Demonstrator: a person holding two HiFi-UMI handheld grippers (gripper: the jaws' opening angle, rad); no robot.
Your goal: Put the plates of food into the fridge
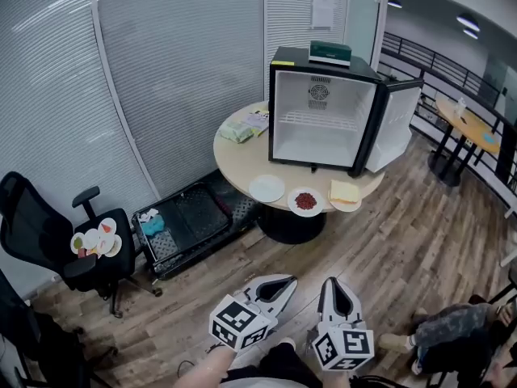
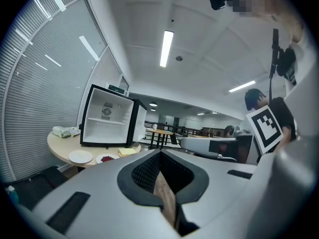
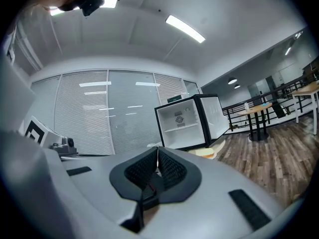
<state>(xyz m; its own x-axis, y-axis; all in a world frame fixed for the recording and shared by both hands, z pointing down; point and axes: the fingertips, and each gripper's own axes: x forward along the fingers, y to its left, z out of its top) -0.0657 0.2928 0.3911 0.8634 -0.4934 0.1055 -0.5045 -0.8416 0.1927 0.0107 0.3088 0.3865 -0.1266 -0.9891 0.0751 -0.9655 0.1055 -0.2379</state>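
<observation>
Head view: my left tongs (image 1: 281,283) and right tongs (image 1: 335,284), clenched empty, face three round white plates (image 1: 306,202) staged at the beige tabletop's (image 1: 241,162) near edge before the open black fridge (image 1: 319,132).

left gripper (image 1: 279,280): held low, pointing roughly level and ahead, jaw tips pressed together, nothing in there | right gripper (image 1: 334,283): just beside it, same pose, jaws pinched closed, empty too | marker cubes (image 1: 239,323): both tilted up toward the head cam | forearm (image 1: 208,370): bare, behind the left one
</observation>
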